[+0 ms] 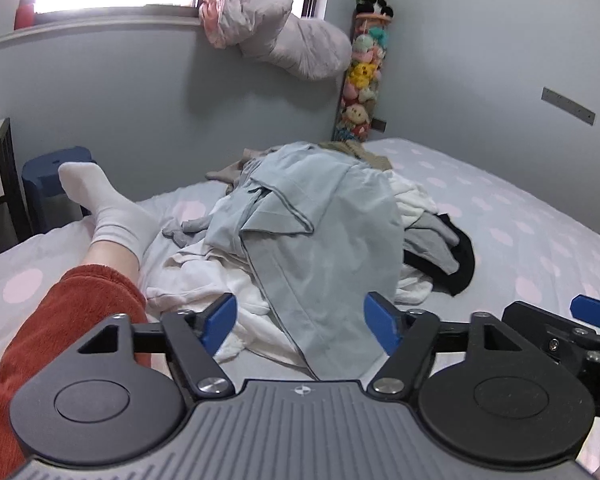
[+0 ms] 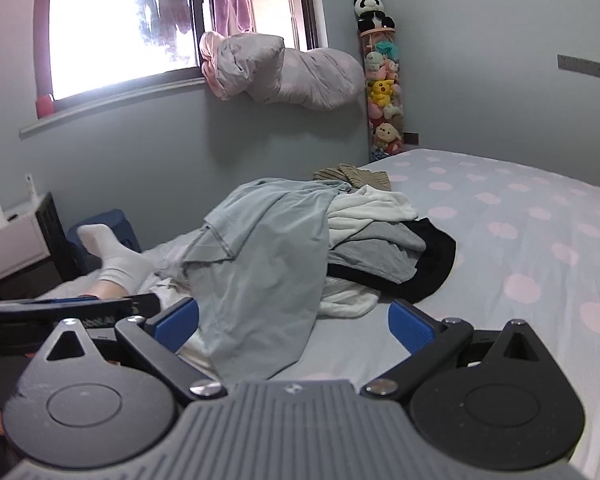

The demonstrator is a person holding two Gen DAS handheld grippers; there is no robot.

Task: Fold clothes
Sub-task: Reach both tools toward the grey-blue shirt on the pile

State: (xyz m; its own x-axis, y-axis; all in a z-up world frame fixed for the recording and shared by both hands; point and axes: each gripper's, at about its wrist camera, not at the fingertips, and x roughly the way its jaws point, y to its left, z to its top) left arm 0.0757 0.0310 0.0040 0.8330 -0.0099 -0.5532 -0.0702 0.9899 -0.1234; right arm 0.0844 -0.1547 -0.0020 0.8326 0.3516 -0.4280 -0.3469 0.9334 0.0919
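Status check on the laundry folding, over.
Left gripper open, right gripper open, both empty. Pale blue garment tops unfolded clothes pile on bed. Socked foot beside pile.

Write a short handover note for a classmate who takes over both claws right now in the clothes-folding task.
Left claw: open, holding nothing, hovering over the near hem of the pale blue garment.
Right claw: open, holding nothing, beside the left one, over the same hem.
Clothes: one unsorted pile mid-bed, the blue garment draped on top; white pieces, a grey piece, a black piece and a tan piece lie under or behind it.
Note: the person's socked foot rests left of the pile.
Done: nothing folded that I can see.
Left: pull out each garment, flatten, fold.
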